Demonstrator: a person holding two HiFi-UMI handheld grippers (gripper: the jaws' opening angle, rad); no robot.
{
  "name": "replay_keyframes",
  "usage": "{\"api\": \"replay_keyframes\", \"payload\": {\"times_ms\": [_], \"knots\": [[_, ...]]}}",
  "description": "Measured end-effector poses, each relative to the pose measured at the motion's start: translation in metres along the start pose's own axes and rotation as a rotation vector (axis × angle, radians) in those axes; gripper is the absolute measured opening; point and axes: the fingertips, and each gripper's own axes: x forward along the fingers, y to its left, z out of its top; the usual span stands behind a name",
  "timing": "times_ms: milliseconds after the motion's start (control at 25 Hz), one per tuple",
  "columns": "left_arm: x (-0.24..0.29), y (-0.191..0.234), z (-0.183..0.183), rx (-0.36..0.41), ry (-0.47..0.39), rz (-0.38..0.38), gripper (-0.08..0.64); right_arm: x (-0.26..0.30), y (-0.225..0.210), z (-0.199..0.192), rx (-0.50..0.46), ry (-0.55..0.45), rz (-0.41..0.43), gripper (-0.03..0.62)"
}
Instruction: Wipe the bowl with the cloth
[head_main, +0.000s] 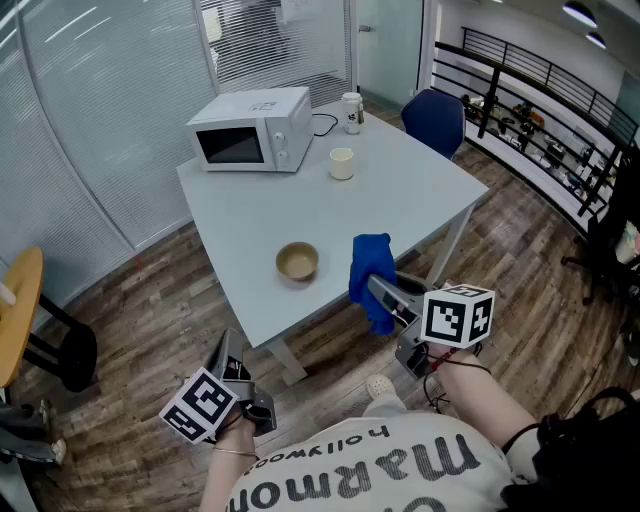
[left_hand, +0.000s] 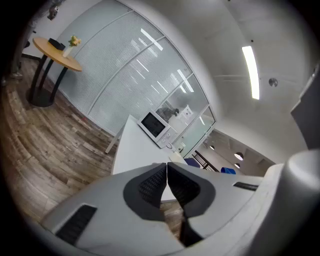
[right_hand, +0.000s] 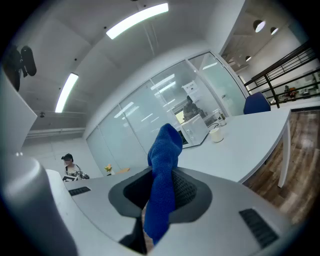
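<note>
A tan bowl (head_main: 297, 262) sits upright near the front edge of the grey table (head_main: 250, 215). My right gripper (head_main: 378, 292) is shut on a blue cloth (head_main: 371, 278), held in the air at the table's front right edge, to the right of the bowl. In the right gripper view the cloth (right_hand: 162, 180) stands up between the closed jaws and hangs below them. My left gripper (head_main: 232, 368) is low at the left, over the wooden floor and off the table, shut with nothing in it; its pads (left_hand: 152, 187) meet at the tips.
A white microwave (head_main: 253, 131) stands at the table's back left, with a cream cup (head_main: 342, 163) and a white jar (head_main: 352, 112) beside it. A blue chair (head_main: 435, 122) is behind the table. A round wooden side table (head_main: 18, 310) is at the far left.
</note>
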Motion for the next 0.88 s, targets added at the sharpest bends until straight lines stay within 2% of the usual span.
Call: {"api": "replay_keyframes", "payload": {"times_ms": [600,800,880], "knots": [[0.008,0.005,0.004,0.008,0.022,-0.012,0.011,0.011,-0.004,-0.005,0.018,-0.007,-0.016,0.078],[0.011,0.005,0.004,0.089,0.039,-0.004,0.011,0.013,-0.005,-0.010,0.035,-0.009,-0.040,0.078],[0.015,0.003,0.003,0.094,0.044,-0.009,0.011,0.014,-0.008,-0.012,0.038,-0.003,-0.049,0.078]]}}
